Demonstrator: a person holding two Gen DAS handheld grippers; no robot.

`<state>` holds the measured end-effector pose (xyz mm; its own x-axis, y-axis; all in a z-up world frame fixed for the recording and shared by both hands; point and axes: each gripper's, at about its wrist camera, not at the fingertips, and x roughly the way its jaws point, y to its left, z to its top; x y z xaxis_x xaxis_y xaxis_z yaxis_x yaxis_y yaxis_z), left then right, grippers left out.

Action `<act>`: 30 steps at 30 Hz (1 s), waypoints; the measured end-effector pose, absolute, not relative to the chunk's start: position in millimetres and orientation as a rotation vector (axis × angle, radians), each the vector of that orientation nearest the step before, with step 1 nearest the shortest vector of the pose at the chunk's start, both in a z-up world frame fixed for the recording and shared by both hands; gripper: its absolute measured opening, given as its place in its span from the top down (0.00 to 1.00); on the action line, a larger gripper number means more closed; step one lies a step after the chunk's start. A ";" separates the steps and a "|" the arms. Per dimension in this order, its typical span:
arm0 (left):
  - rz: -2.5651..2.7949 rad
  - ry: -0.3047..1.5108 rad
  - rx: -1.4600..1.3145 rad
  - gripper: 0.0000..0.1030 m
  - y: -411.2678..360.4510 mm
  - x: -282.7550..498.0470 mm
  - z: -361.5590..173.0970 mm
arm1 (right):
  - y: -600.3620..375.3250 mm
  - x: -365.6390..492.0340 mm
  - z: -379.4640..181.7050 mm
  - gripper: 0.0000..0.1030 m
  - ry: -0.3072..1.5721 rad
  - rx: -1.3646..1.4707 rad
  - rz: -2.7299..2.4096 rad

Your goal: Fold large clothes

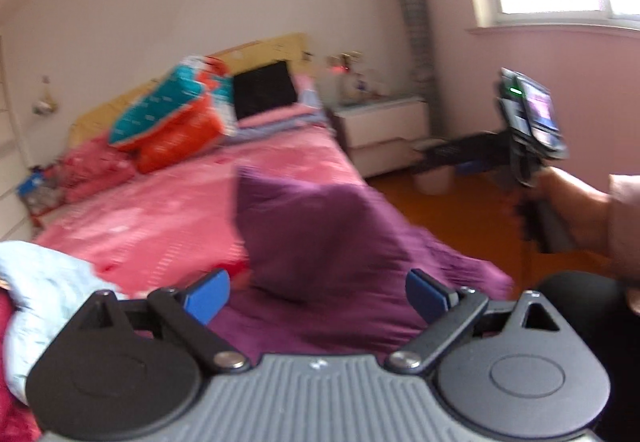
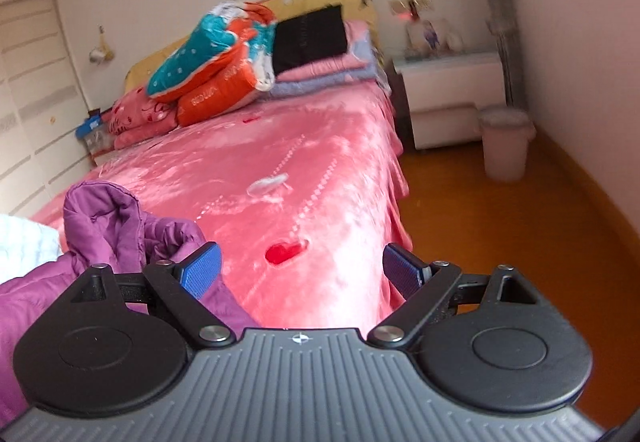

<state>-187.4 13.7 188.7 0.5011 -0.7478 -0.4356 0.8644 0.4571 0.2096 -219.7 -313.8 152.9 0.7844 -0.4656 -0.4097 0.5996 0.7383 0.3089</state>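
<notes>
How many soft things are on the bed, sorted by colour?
Purple: 1, purple jacket
Light blue: 1, light blue garment
Teal and orange: 1, bagged quilt
Pink: 1, folded pink blanket
Total: 4

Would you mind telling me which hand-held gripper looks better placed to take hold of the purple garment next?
Probably the left hand-held gripper: its open jaws face the purple garment squarely. The right hand-held gripper, also open, points at bare pink bedspread, with the garment off to its left.

left claw jaws wide, empty, right claw likewise
</notes>
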 end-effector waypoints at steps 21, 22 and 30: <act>-0.742 0.320 0.591 0.41 -14.2 -219.6 132.6 | -235.8 -297.9 141.2 0.00 0.437 0.330 -0.324; -0.723 0.336 0.551 0.43 -8.7 -213.8 137.3 | -231.8 -300.0 141.6 0.00 0.442 0.315 -0.302; -0.532 0.377 0.354 0.47 25.9 -149.0 161.0 | -188.8 -296.2 139.3 0.00 0.488 0.158 -0.133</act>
<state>-149.0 25.9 161.0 0.7969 -0.4208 -0.4335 0.5484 0.8048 0.2270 -296.2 -188.8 139.3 0.8752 -0.0892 -0.4754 0.1642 0.9793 0.1186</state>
